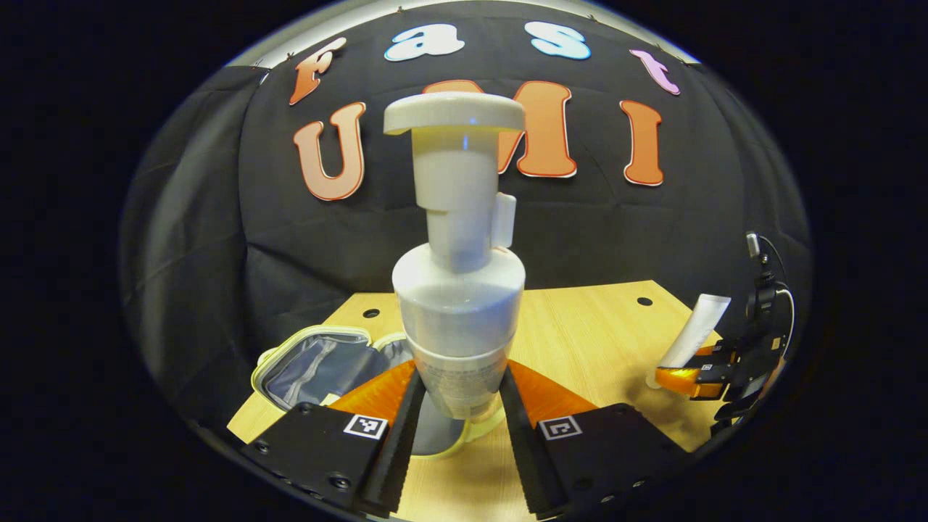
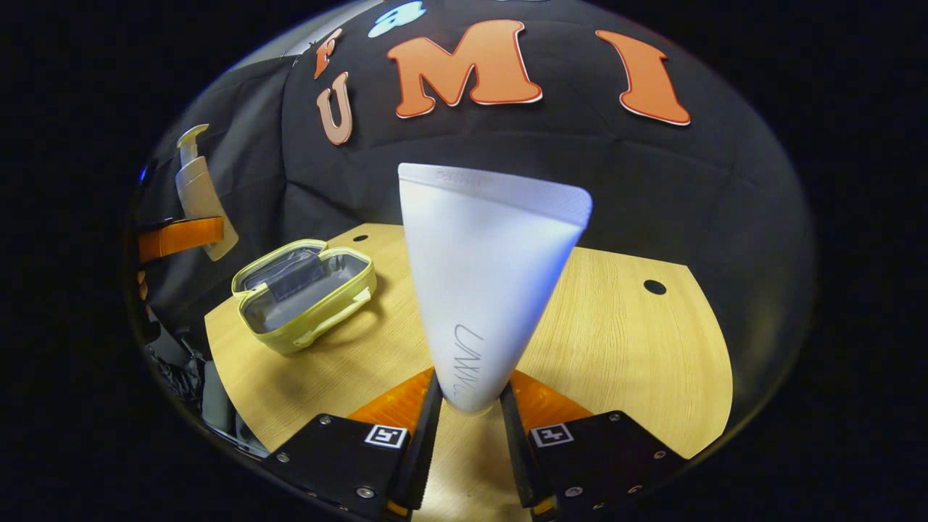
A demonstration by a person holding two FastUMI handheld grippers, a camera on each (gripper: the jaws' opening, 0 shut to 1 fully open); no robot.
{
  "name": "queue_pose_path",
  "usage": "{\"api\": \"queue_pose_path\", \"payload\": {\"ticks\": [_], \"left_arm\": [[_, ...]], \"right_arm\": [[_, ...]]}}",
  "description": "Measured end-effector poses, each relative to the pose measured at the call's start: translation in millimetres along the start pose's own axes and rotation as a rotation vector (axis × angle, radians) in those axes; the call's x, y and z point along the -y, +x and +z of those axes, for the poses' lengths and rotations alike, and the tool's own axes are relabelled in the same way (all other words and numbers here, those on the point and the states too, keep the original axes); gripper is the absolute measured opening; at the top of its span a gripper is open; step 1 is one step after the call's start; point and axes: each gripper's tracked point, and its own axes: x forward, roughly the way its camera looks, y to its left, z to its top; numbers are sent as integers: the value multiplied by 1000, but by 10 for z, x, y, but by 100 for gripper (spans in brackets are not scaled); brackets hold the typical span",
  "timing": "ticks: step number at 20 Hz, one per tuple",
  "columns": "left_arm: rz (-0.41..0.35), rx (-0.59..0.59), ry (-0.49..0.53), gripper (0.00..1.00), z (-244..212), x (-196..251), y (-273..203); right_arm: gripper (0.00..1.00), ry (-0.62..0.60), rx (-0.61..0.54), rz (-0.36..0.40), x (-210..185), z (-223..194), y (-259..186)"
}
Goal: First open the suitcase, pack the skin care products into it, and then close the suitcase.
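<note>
Above the wooden table (image 1: 580,319), the left gripper (image 1: 458,406) points forward and level, its two fingers pinching the lower body of an upright white pump bottle (image 1: 458,290); the pump head stands at twelve o'clock in the left gripper view. Behind the bottle, at about eight o'clock, the small yellow-green suitcase (image 1: 319,362) lies open on the table with its grey lining showing. At three to four o'clock in that view the right gripper (image 1: 707,373) shows farther off, tilted, with a white tube (image 1: 696,330) rising from it.

From the right gripper view, the right gripper (image 2: 467,406) has both fingers pressed on the narrow lower end of the white tube (image 2: 486,283), whose flat crimped end points up toward twelve o'clock. The open suitcase (image 2: 308,297) sits at nine o'clock on the table (image 2: 638,348), lid tipped back, well apart from the tube. At ten o'clock the left gripper (image 2: 177,238) appears small, holding the pump bottle (image 2: 199,196) clear of the table and beyond the suitcase's far side.
</note>
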Motion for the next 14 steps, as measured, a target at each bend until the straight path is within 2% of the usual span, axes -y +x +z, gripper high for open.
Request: {"api": "queue_pose_path", "payload": {"ticks": [4, 7, 14], "left_arm": [[-2, 5, 2, 61, 19, -264, 41], [-31, -8, 8, 61, 10, -438, 126], [-166, -43, 60, 61, -32, -1009, 380]], "right_arm": [[48, -22, 8, -11, -123, 208, -97], [48, -26, 19, -34, -235, 391, -176], [48, 20, 11, -115, -777, 683, -152]]}}
